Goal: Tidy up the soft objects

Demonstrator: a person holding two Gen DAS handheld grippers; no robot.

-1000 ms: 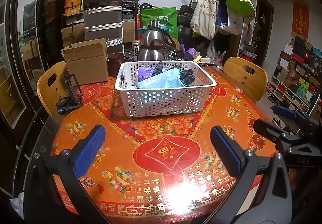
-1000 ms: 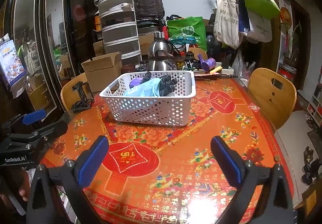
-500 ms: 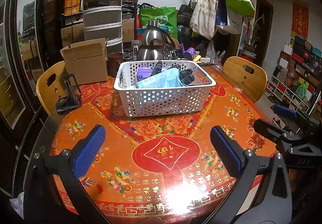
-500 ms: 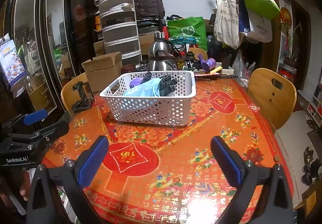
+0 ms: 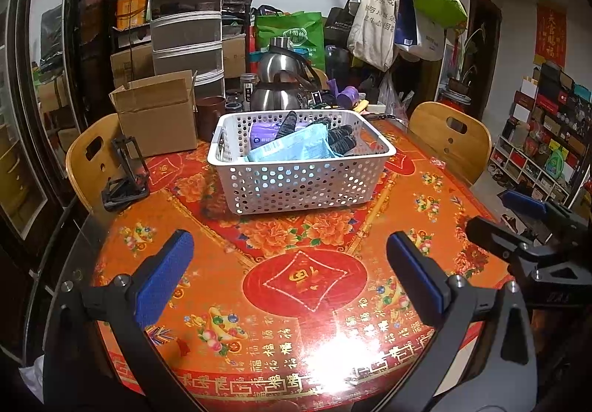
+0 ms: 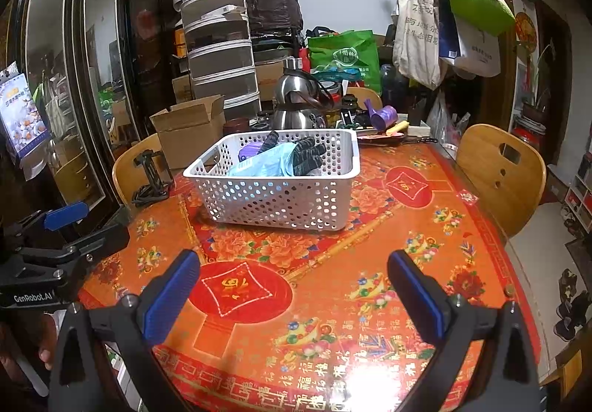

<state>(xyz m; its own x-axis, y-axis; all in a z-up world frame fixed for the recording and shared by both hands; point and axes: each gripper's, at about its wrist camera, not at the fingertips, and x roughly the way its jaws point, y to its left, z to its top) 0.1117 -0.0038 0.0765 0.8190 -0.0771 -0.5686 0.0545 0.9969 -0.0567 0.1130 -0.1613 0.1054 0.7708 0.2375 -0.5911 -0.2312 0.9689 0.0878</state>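
Note:
A white perforated basket (image 5: 296, 186) stands mid-table; it also shows in the right wrist view (image 6: 281, 201). Inside lie a light blue soft pack (image 5: 292, 151), a purple pack (image 5: 262, 134) and a dark knit glove (image 5: 342, 138). My left gripper (image 5: 290, 279) is open and empty over the near table, well short of the basket. My right gripper (image 6: 292, 295) is open and empty, also short of the basket. Each gripper shows at the edge of the other's view.
The round table (image 5: 303, 275) has a red-orange patterned cover. A cardboard box (image 5: 155, 112), a steel kettle (image 5: 279, 86) and a black folding stand (image 5: 125, 171) stand behind and left of the basket. Wooden chairs (image 5: 449, 138) flank the table. Bags hang at the back.
Both grippers have stayed almost still. The left one has drifted very slightly back from the basket.

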